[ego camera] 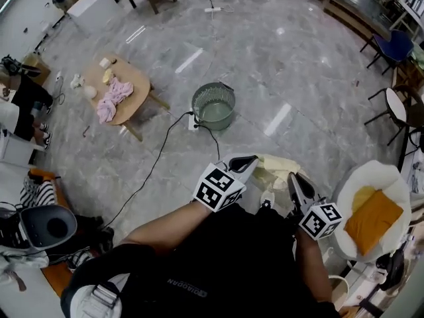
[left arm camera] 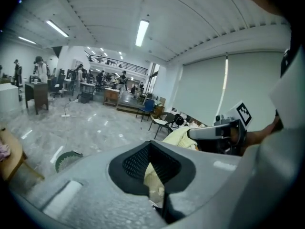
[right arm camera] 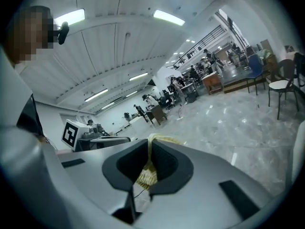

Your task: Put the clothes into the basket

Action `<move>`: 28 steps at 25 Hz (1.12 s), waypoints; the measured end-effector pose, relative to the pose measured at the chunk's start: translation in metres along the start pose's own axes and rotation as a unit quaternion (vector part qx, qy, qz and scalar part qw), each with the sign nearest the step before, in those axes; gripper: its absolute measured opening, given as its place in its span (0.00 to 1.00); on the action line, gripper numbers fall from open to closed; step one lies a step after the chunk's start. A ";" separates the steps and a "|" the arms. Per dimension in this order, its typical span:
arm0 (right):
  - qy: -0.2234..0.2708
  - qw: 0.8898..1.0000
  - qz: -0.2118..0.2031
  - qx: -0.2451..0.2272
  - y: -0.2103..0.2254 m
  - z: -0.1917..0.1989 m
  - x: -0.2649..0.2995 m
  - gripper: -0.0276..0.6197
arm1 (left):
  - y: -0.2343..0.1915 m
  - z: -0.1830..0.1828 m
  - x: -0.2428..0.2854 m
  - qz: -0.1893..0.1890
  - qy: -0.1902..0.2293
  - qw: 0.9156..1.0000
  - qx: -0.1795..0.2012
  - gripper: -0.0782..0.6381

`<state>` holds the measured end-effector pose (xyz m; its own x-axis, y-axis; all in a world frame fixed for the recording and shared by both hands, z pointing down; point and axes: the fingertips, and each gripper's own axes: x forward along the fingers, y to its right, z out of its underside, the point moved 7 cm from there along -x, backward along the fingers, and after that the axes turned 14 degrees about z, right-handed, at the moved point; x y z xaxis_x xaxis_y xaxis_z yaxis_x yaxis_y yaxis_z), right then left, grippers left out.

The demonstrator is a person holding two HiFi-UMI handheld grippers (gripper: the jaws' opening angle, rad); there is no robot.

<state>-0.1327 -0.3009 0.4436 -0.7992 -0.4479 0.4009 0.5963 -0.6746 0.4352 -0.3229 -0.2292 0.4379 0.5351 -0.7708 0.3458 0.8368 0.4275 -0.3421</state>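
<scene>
**Yellow garment up in both jaws, basket waiting ahead**

This looks like the carry, and the job now is a clean delivery. The round mesh basket stands on the floor, mouth open, and the pale yellow garment is in the air on the near side of it, well apart from its rim. I'd bring both grippers over the mouth together and hold both pinches firm on the way. Let the slack middle of the cloth drop inside first, and part the jaws only once the bulk is below the rim. Letting go early risks the garment draping over the rim or landing on the cable and power strip just beside the basket.

Now the grip itself. The left gripper has its jaws closed on a fold, with yellow cloth filling the narrow gap between them and bunching out beyond the tips. The right gripper has its jaws nearly together, with a thin ribbed edge of the same garment pinched between them and curling up over the tips. Between the two grippers the cloth sits gathered.

A pink bundle of clothes is yet to be collected from the small wooden tabletop, off to the basket's left.
</scene>
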 end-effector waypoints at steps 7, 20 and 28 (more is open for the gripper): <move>-0.052 0.992 -0.098 -0.055 0.026 -0.044 0.065 0.10 | -0.027 -0.025 0.012 -0.117 0.039 0.992 -0.042 0.11; -0.112 0.969 -0.193 -0.107 0.083 -0.064 0.127 0.10 | -0.028 -0.017 0.049 -0.242 0.073 0.962 -0.107 0.11; -0.154 0.960 -0.209 -0.107 0.089 -0.061 0.155 0.10 | -0.038 -0.018 0.034 -0.288 0.079 0.946 -0.126 0.11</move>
<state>-0.2082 -0.4661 0.4957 -0.8855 0.0598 0.4607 0.1736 -0.8773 0.4474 -0.3383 -0.2805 0.4468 -0.0412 -0.9109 0.4105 0.9193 -0.1955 -0.3416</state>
